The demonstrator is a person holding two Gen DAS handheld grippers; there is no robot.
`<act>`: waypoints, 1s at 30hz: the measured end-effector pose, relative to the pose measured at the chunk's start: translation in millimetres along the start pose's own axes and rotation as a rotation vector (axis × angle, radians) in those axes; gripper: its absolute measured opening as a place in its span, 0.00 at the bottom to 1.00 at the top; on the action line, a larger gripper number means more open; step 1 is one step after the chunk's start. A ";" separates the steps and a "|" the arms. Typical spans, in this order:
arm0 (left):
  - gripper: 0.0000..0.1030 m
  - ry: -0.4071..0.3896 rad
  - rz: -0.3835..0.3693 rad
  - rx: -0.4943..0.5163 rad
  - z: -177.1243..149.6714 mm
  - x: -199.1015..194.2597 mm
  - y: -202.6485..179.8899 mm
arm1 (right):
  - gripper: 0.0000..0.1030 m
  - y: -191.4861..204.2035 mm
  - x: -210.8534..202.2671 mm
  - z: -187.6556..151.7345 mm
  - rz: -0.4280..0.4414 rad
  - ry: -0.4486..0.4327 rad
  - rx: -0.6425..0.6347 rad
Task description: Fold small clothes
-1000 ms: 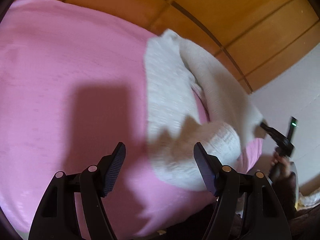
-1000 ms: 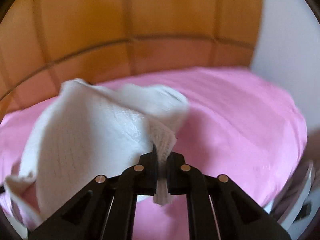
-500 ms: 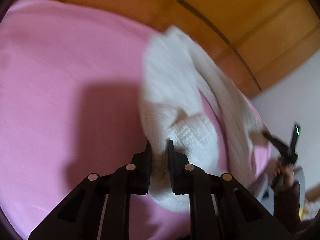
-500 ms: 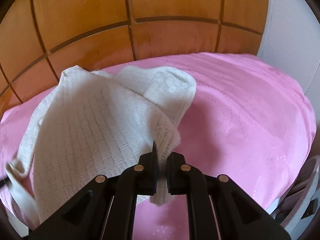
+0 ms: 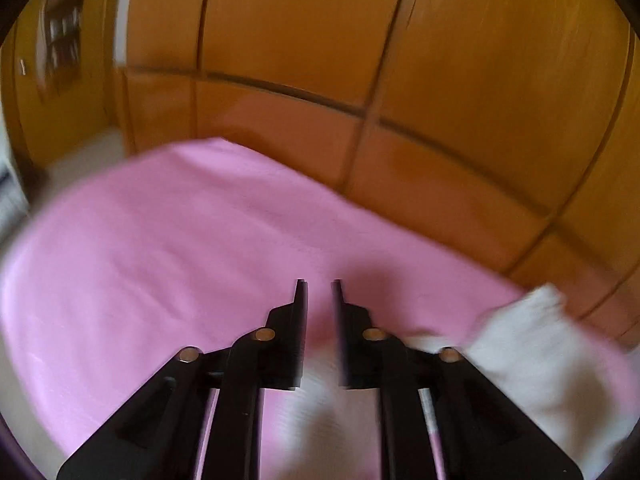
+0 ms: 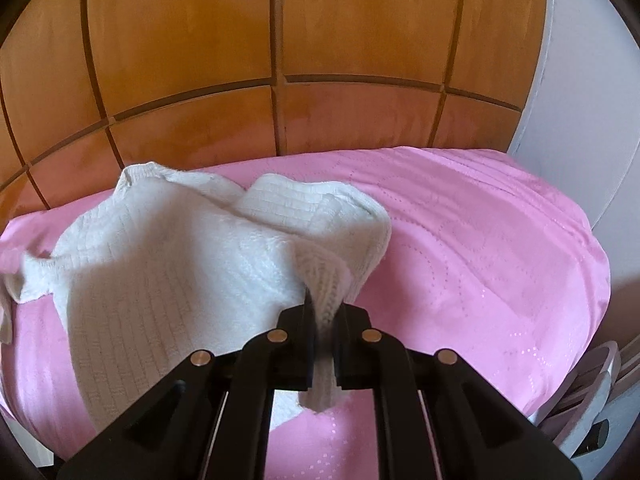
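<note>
Wall: we see orange wooden panelling (image 6: 304, 32) running behind the far edge of the bed, with a pale wall beyond the bed's right end.

Bed: our work surface is a pink bedspread (image 6: 480, 248), smooth and mostly bare on its right half.

Garment: the white knitted top (image 6: 168, 272) lies rumpled over the left half of the bed, reaching to the far edge, with one part doubled back over itself. In the blurred left wrist view it shows only as a white patch (image 5: 532, 344) by the right edge of the bed and under the tongs.

Right tongs: our right gripper (image 6: 323, 344) is clamped on a ribbed edge of the knitted top, which sticks out below the jaws and is lifted slightly off the bedspread.

Left tongs: our left gripper (image 5: 319, 308) has its jaws opening; we see nothing between them, only bedspread in the gap.

Risk, one-sided hold: with only one edge held, we judge a pull could drag the whole top across the bed rather than fold it.

Risk, bunching: the doubled-back part may get trapped inside the fold and leave a lump.

Risk, slip: the ribbed edge is pinched narrowly, so a quick tug could free it.
</note>
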State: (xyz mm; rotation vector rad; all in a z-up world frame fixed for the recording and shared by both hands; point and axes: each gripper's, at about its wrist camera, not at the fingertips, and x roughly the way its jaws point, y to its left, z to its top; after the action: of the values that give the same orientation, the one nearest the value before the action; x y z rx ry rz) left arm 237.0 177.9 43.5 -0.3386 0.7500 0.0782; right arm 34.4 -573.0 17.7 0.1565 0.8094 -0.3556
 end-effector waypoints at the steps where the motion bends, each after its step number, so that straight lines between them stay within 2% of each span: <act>1: 0.45 0.011 -0.042 -0.003 -8.3 -2.1 -5.9 | 0.06 1.0 0.5 1.1 -0.008 0.000 -0.007; 4: 0.45 0.128 -0.295 0.027 -61.1 -2.6 -41.4 | 0.06 0.8 5.1 3.4 -0.018 0.011 -0.012; 5: 0.45 0.171 -0.348 0.034 -76.8 1.0 -54.6 | 0.06 -0.2 7.8 3.6 -0.019 0.019 -0.010; 7: 0.45 0.305 -0.513 0.044 -126.2 10.1 -89.7 | 0.06 -2.1 11.6 2.9 -0.014 0.030 -0.002; 9: 0.45 0.410 -0.596 0.075 -170.3 17.9 -128.2 | 0.06 -2.7 11.1 2.1 -0.006 0.032 0.001; 11: 0.45 0.473 -0.649 0.081 -196.2 26.8 -152.6 | 0.06 -2.4 9.4 3.1 0.001 0.028 -0.003; 15: 0.45 0.553 -0.697 0.043 -231.6 43.8 -195.1 | 0.06 -3.1 6.1 4.0 0.023 0.021 -0.011; 18: 0.45 0.557 -0.684 -0.003 -240.2 67.1 -214.8 | 0.06 -1.3 4.7 2.4 0.039 0.018 -0.019; 20: 0.45 0.517 -0.663 -0.032 -248.1 70.0 -219.3 | 0.06 -0.1 4.5 1.2 0.046 0.019 -0.027; 21: 0.42 0.506 -0.673 -0.036 -242.9 68.7 -211.2 | 0.06 0.3 4.4 0.2 0.049 0.022 -0.032; 22: 0.15 0.509 -0.678 -0.036 -240.3 68.1 -216.1 | 0.06 0.5 3.9 -0.5 0.052 0.026 -0.036; 23: 0.05 0.526 -0.667 -0.034 -239.9 70.9 -217.2 | 0.06 0.9 2.3 -1.1 0.057 0.029 -0.042; 28: 0.03 0.469 -0.708 0.003 -205.1 51.2 -204.5 | 0.06 6.6 -21.6 1.9 0.129 0.014 -0.059; 30: 0.03 0.446 -0.723 0.031 -183.9 34.6 -193.1 | 0.06 12.2 -39.6 4.9 0.194 0.003 -0.065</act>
State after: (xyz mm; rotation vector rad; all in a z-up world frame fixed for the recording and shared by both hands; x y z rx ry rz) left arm 178.4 -66.5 -52.2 -0.5898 1.0255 -0.7107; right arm 17.0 -553.1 50.0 0.1729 0.8001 -0.1460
